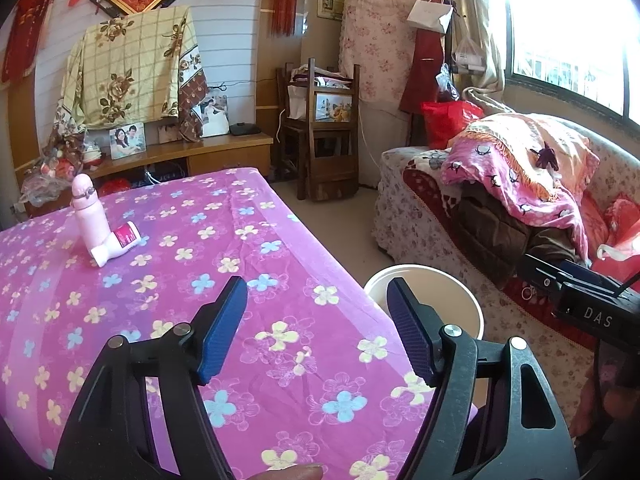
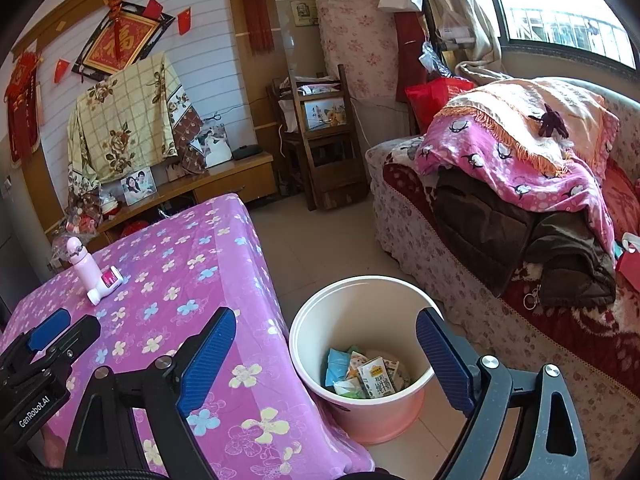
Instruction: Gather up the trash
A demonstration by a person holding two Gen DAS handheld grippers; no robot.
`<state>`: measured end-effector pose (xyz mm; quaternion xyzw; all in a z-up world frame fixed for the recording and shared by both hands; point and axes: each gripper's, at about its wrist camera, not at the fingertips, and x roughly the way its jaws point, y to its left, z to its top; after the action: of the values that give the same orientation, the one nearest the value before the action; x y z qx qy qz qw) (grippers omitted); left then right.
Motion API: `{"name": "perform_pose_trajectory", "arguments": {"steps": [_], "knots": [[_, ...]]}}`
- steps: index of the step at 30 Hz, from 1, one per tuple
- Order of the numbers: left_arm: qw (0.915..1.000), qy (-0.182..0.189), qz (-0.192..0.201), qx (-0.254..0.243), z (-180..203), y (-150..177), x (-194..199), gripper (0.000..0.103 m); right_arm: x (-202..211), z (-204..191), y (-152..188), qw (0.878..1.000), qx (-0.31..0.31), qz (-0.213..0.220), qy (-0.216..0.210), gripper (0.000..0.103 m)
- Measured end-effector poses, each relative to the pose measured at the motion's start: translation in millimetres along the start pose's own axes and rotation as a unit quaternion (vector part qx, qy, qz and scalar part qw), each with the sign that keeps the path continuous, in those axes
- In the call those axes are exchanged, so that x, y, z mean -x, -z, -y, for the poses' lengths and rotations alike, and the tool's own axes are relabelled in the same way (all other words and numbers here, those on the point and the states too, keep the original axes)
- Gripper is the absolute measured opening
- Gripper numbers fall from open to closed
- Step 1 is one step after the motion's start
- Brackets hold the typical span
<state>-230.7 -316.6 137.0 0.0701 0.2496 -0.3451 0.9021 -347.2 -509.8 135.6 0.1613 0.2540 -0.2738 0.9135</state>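
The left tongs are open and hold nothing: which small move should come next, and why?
Probably reach the left tongs forward toward the small pink-labelled bottle lying on the table. The bucket already holds cartons and wrappers, both tongs are empty, and that bottle seems the only likely trash left there, beside the upright pink flask.

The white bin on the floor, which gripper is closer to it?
Right. The right gripper hangs directly above the white bin, while the left gripper sits over the flowered tablecloth beside it.
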Motion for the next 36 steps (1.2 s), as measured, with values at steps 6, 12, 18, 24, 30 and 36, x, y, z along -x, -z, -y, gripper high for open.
{"name": "perform_pose_trajectory", "arguments": {"steps": [6,12,18,24,30,36], "knots": [[1.0000,0.004,0.000,-0.003,0,1,1,0.076,0,1,0,1.000,0.000,0.000,0.000,0.090],[1.0000,0.003,-0.003,-0.005,0,2,1,0.076,0,1,0,1.000,0.000,0.000,0.000,0.091],[1.0000,0.003,-0.006,-0.001,-4,3,0,0.076,0,1,0,1.000,0.001,-0.002,-0.002,0.091],[0.9999,0.004,-0.010,0.006,-7,4,-2,0.076,0,1,1,1.000,0.001,-0.005,-0.002,0.091],[0.9999,0.004,-0.012,0.005,-7,4,-2,0.076,-2,0,3,1.000,0.001,-0.009,-0.003,0.091],[0.9999,0.003,-0.010,0.006,-13,11,-4,0.076,-5,-2,5,1.000,0.004,-0.013,-0.003,0.091]]}}
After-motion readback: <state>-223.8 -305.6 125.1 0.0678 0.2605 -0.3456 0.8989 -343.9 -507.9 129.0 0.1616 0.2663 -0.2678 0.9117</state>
